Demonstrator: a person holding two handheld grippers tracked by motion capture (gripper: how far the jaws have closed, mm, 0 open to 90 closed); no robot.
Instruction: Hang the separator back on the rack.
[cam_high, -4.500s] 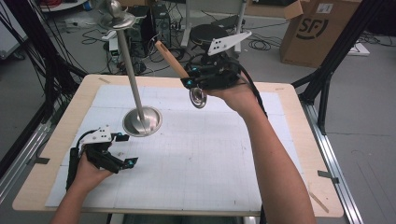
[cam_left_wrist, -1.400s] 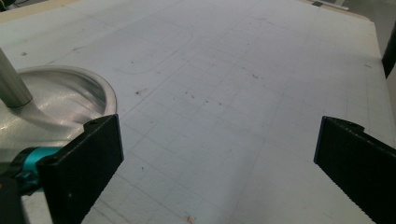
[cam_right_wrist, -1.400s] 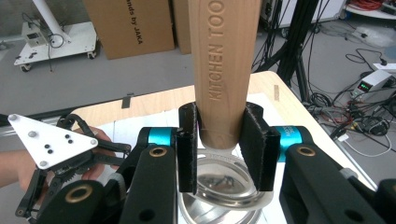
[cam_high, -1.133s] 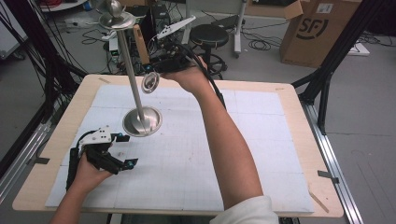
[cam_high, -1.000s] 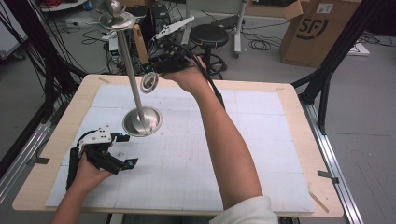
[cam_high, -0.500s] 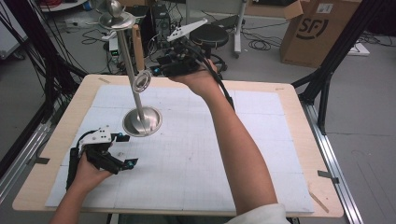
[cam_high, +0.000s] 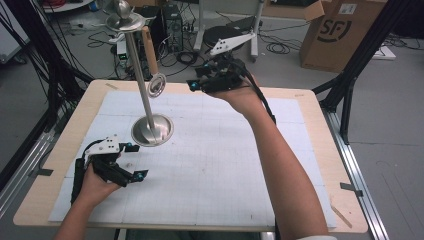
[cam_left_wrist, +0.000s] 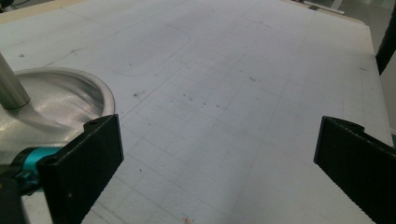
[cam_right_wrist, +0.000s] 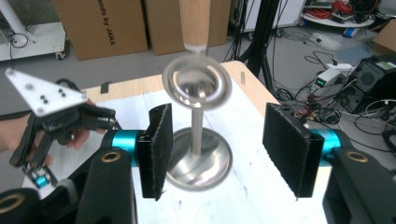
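**Steel stand with a hanging ladle, both grippers empty**

Steel gleams from a tall stand (cam_high: 151, 127) on the white gridded mat (cam_high: 215, 165): a round dished base, a slim pole, and a small tray at the top. From the tray hangs a ladle-like tool (cam_high: 156, 84) with a wooden handle and a shiny round bowl, blurred in the right gripper view (cam_right_wrist: 196, 86); the bowl looks empty, though the blur makes that hard to judge.

The right gripper (cam_high: 192, 86) is held up in the air over the far edge of the table (cam_high: 320, 130), its jaws spread wide with nothing between them. The ladle's bowl hangs just beyond its fingertips, apart from them, and the stand's base lies lower down past the pads (cam_right_wrist: 156, 149).

The left gripper (cam_high: 136, 161) rests low over the mat with its jaws wide apart and empty. The stand's base sits just beside its left finger (cam_left_wrist: 86, 168).

Behind the table a cardboard box (cam_high: 345, 30) bears the letters "SF". Another box (cam_right_wrist: 100, 25) in the right gripper view reads "hands by JAKA".
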